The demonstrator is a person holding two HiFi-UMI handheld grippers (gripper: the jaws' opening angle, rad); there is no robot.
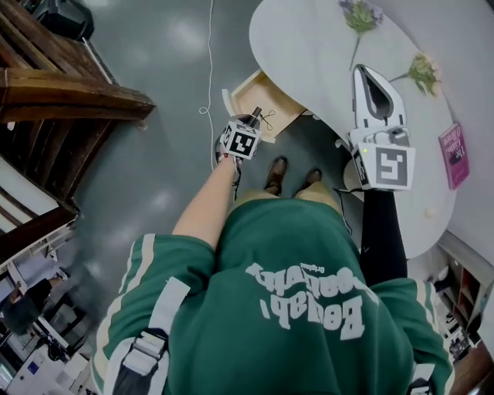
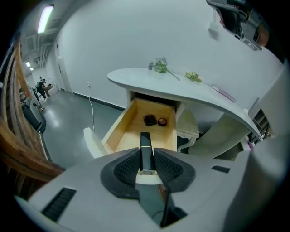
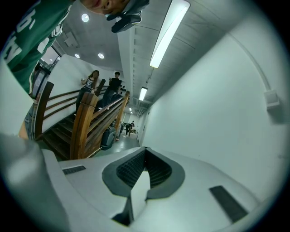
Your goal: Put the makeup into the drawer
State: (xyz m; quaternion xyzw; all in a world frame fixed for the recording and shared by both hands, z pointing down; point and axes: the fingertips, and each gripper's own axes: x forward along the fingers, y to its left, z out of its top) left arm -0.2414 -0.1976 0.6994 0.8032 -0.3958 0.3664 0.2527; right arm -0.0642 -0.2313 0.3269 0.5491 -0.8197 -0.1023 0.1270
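L gripper: jaws closed part-way and clamped on a slim black tube. Pads are pressed on its lower half. Upper half, w/ a thin pale band, sticks out toward 12 o'clock. Gripper is pitched down and held above the open drawer.

Drawer: light wood, pulled out from under the white table. Its white front is seen at 8 o'clock of the tube. Two items noted at the back of the drawer, 12 o'clock of the tube tip: a black square compact and a small round brown pot. They lie just beside each other, compact at 9 o'clock of the pot. Tube is not yet laid in the drawer.

Head view: L gripper is seen at 10 o'clock of the person's shoes, w/ the drawer at 12–1 o'clock of it.

R gripper: jaws brought together, nothing gripped. It is held level over the table, at 3 o'clock of the L gripper in the head view. A white wall is faced, w/ a wooden stair at 9 o'clock in its own view.

Table top: two flower sprigs and a pink book near the 3 o'clock edge.
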